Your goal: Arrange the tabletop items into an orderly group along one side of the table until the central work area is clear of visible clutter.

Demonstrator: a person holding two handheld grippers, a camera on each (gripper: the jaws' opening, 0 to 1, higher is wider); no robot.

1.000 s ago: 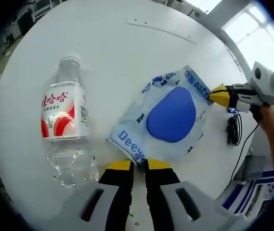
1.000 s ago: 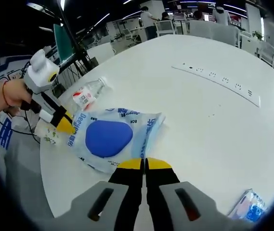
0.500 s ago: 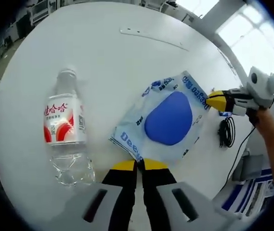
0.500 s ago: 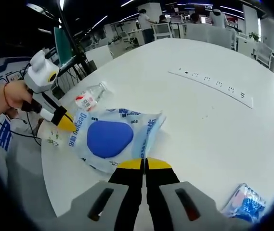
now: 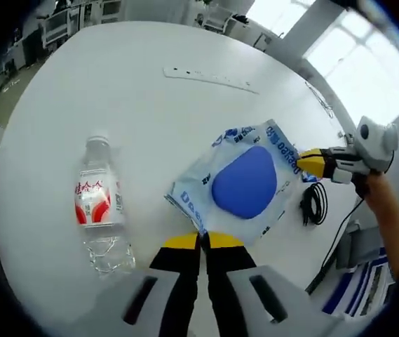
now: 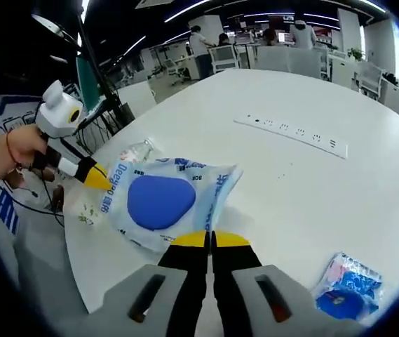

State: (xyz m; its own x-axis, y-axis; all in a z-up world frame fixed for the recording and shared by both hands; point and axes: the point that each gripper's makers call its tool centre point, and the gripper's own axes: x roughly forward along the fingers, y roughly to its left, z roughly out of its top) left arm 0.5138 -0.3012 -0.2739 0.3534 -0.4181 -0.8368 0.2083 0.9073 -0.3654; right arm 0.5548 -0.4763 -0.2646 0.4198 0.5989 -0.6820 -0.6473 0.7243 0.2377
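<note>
left tool (image 5: 201, 242): closed on the near edge of the wet-wipe pack (image 5: 245, 181); its jaws sit tight together with the pack's seam pinched between them.
right tool (image 6: 211, 241): likewise clamped on the opposite edge of the same pack (image 6: 160, 201); in the left gripper view its yellow tips (image 5: 310, 163) meet the pack's far border.
wet-wipe pack: blue lid patch up, held between both tools near the rim of the white worktop (image 5: 150, 119); whether it is lifted or resting flat is unclear.
doing it well: move both hands together so the soft pack stays taut and neither seam slips; set it down parallel to the rim.
water bottle (image 5: 98, 203): lies on its side just beside the pack, cap pointing away, clear of both tools; a good anchor to line the pack up against, without nudging it into a roll.
small blue packet (image 6: 346, 287): well apart, on the right tool's side; likely next to be gathered.
socket strip (image 6: 294, 131): far across the worktop, probably fixed in place.
</note>
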